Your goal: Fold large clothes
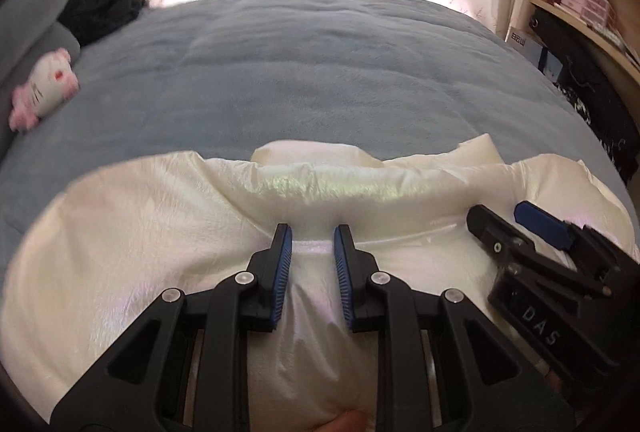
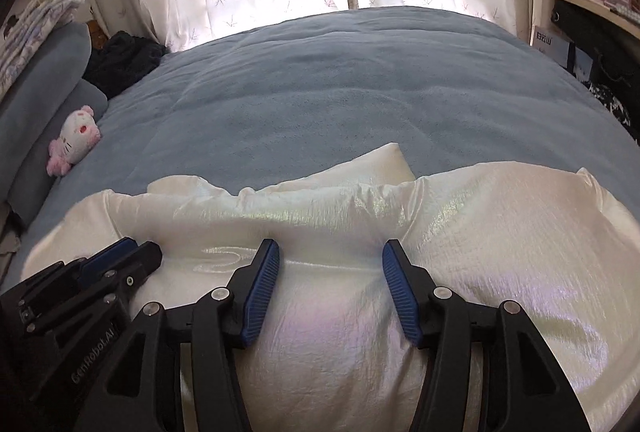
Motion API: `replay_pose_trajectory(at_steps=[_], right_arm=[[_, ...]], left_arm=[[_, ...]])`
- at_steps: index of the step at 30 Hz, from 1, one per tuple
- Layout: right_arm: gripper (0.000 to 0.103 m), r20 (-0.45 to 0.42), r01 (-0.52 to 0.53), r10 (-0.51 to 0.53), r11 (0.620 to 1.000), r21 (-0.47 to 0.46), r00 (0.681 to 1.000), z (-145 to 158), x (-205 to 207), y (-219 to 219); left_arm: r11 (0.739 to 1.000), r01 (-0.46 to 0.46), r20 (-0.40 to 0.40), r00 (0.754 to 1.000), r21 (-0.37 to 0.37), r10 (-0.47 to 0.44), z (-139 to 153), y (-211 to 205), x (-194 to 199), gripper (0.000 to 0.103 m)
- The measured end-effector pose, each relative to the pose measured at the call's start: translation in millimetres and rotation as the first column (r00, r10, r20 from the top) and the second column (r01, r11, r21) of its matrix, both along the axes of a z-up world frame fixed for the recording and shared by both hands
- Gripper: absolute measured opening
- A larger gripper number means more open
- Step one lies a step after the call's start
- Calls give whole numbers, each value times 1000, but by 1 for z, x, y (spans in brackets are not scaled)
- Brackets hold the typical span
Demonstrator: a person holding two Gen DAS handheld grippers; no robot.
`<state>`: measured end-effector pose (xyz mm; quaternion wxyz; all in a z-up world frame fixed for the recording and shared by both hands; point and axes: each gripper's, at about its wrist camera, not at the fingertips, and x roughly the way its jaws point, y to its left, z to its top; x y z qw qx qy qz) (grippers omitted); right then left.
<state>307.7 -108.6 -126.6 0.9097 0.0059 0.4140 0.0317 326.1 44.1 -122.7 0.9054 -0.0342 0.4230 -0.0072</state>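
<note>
Now pressing into white jacket [image 1: 160,252] spread on blue bed [image 1: 320,72]: left gripper [image 1: 313,232] narrowly open astride a fabric ridge, right gripper [image 2: 330,252] wide open, holding nothing, likely flattening.

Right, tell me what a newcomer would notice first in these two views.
The shiny white garment stands out first, spread rumpled over the near end of the blue blanket. Next come the two black tongs with blue pads, side by side above it: the left tongs open narrowly, the right tongs open wider. At the left edge, a pink and white plush toy lies by the grey pillows.
</note>
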Motion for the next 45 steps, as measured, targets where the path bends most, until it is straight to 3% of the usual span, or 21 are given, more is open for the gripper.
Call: replay_pose_trajectory(at_steps=[8, 16, 25, 45], right_arm=[[63, 25, -2, 4, 999, -52, 1000, -29, 20, 10], [65, 62, -2, 4, 999, -34, 998, -43, 13, 12], [74, 56, -29, 31, 999, -32, 998, -47, 14, 13], [80, 31, -45, 45, 999, 3, 999, -50, 26, 13]], left_arm=[[999, -3, 27, 1000, -45, 5, -24, 6, 8, 19], [997, 3, 67, 998, -75, 2, -37, 9, -1, 19], [999, 8, 86, 996, -49, -3, -46, 6, -3, 19], [986, 22, 57, 998, -163, -13, -51, 29, 6, 19]])
